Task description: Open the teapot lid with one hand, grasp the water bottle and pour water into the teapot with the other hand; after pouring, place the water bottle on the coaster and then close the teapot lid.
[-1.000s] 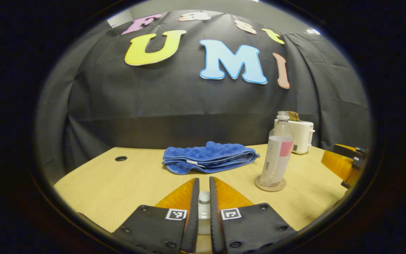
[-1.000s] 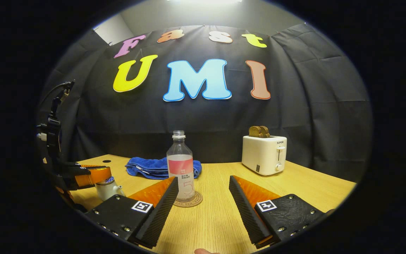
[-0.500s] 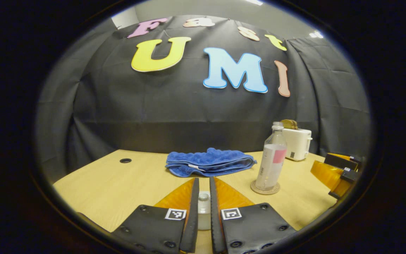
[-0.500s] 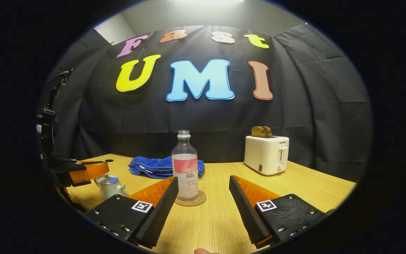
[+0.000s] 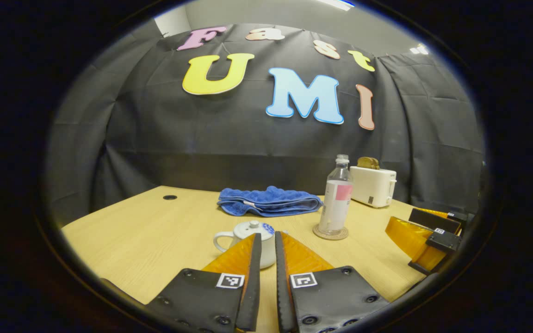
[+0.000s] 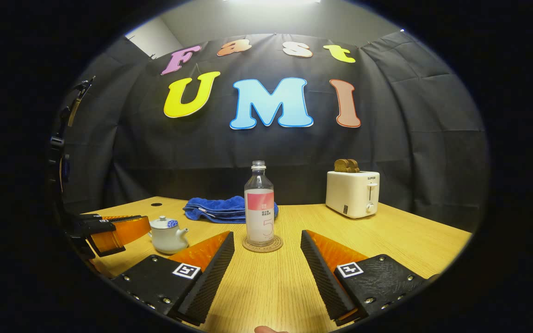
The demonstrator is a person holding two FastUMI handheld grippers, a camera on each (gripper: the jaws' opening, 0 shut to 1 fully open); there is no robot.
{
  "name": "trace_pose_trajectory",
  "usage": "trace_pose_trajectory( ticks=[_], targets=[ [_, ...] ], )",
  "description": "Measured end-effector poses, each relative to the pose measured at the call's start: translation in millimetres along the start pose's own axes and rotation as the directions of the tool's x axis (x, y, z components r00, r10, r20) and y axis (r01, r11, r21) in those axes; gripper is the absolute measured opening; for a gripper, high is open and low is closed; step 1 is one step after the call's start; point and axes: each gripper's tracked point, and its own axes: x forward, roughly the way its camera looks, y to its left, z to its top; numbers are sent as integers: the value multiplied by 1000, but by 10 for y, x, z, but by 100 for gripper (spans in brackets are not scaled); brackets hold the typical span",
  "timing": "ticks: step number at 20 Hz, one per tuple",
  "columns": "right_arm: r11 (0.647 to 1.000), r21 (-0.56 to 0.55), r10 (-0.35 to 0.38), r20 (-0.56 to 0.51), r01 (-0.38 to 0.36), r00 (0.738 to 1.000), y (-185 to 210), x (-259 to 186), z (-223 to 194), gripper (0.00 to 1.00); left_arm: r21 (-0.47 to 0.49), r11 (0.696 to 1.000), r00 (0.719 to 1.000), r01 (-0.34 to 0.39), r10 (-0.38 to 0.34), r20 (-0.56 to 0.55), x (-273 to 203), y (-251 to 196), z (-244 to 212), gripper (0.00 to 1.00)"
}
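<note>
Teapot (image 6: 168,236) sits on the bench (image 6: 275,282) with its lid (image 6: 159,223) on, left of the bottle (image 6: 259,203) as the right gripper view has it. Bottle stands upright on the coaster (image 6: 262,244), cap off, part full. We judge the task essentially finished: lid seated, bottle parked on the coaster. We can't see into the pot, so whether water went in is unconfirmed.

Left claw (image 5: 264,277): fingers nearly together, only a thin gap, nothing between them. In the left gripper view the teapot (image 5: 248,236) is just beyond the tips, clear of them, lid knob free. The right gripper view also shows the left claw (image 6: 114,231) just left of the pot, not touching.

Right claw (image 6: 266,259): fingers spread wide, holding nothing. Bottle lies ahead in line with the gap but well beyond the tips, no contact.

Behind the bottle: folded blue towel (image 6: 218,209) to its left, toaster (image 6: 352,193) with bread to its right. Neither matters here.

What's left, in our view: nothing beyond clearing both claws off. If the pour didn't happen, the full sequence remains.
</note>
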Motion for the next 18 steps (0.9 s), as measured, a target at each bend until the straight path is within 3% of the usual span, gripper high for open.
trace_pose_trajectory(
  ticks=[8,13,15,18],
  targets=[
    [1000,-20,14,22,-14,1000,82,-228,44,92,-4,999,999,-49,49,22,-319,-27,-4,23],
    [1000,-29,5,14,-4,1000,69,-226,22,92,57,996,997,-66,63,45,-358,-98,1,23],
    [999,-37,0,-7,-1,1000,70,-210,-19,92,102,992,996,-72,66,60,-383,-151,21,34],
    [1000,-12,-1,-19,1,1000,52,-212,-47,92,100,992,993,-82,74,88,-423,-163,62,41]
  ],
)
